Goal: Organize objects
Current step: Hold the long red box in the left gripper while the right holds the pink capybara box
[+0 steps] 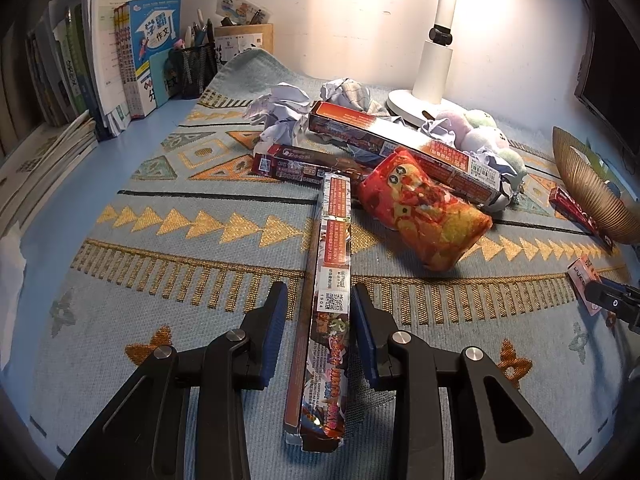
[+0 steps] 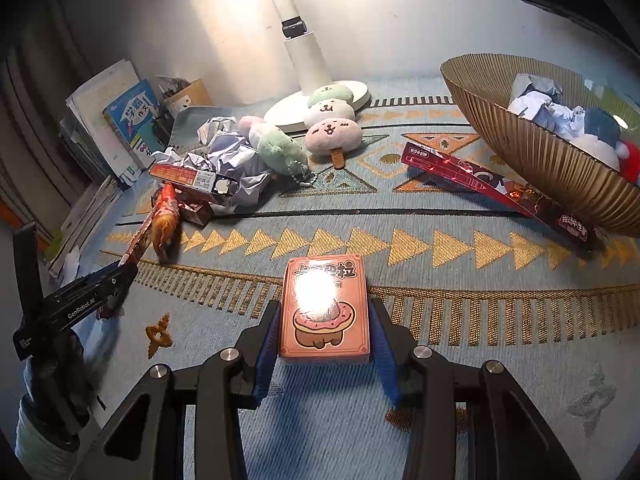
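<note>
Long box (image 1: 330, 308) between spread left tool (image 1: 320, 320); snack bag (image 1: 424, 216) beside it. Right tool (image 2: 325, 344) spread, flanking pink box (image 2: 325, 312).

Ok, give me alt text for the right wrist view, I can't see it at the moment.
The right claw straddles a pink donut-print box on a patterned cloth, pads close beside its sides. Beyond lie a red carton against a ribbed gold bowl of crumpled paper, plush toys by a lamp base, and more cartons left.
</note>
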Demonstrator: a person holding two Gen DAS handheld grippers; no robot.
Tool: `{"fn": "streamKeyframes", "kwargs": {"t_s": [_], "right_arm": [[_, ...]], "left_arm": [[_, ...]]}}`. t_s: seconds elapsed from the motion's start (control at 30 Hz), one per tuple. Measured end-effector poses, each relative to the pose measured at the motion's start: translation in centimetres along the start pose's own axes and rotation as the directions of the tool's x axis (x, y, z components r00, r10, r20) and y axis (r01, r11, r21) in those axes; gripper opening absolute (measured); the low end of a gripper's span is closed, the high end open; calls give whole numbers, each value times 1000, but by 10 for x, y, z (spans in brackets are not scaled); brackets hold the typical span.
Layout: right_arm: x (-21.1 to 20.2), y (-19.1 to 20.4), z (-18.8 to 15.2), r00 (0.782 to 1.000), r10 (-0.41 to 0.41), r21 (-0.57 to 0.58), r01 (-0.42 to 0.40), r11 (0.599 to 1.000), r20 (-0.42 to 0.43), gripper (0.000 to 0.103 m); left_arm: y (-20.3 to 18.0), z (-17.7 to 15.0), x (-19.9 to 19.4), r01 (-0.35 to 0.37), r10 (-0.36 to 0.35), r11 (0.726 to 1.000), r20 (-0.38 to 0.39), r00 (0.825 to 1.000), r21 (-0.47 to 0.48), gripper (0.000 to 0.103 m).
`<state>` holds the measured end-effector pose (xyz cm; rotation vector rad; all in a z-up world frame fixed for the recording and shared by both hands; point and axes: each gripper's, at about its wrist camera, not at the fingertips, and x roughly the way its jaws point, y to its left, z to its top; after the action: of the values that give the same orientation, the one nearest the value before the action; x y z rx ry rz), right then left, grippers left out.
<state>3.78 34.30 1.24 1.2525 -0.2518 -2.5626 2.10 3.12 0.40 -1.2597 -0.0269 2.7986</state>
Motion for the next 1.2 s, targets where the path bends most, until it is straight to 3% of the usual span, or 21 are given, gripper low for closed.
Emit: {"fn": "streamKeyframes", "kwargs": {"t_s": [0.33,0.4,0.57,0.97,1.07,1.2], "right_arm": [[1,4,0,1000,-8,-17,8,1000,-2,42],[1,5,0,1000,-12,-24,12,1000,-3,42],[1,13,-2,1000,-29,-74,29,997,-2,41],[-5,13,-3,999,-38,-73,40,996,28,41],[-14,12,-5,998,-8,-77,12,997,58,41],[-16,15,-5,998,0,-91,6,996,60,41]], "left_arm": [[0,1,0,6,-6,1000,0,1000,3,29],[0,0,0,-9,9,1000,7,1000,1,16],[1,0,-1,1,-1,1000,8,1000,3,15],[-2,-2,-7,16,-17,999,32,999,35,15],[0,-5,-20,81,-84,996,92,992,40,15],[-1,-9,-26,123,-128,991,98,987,60,15]]}}
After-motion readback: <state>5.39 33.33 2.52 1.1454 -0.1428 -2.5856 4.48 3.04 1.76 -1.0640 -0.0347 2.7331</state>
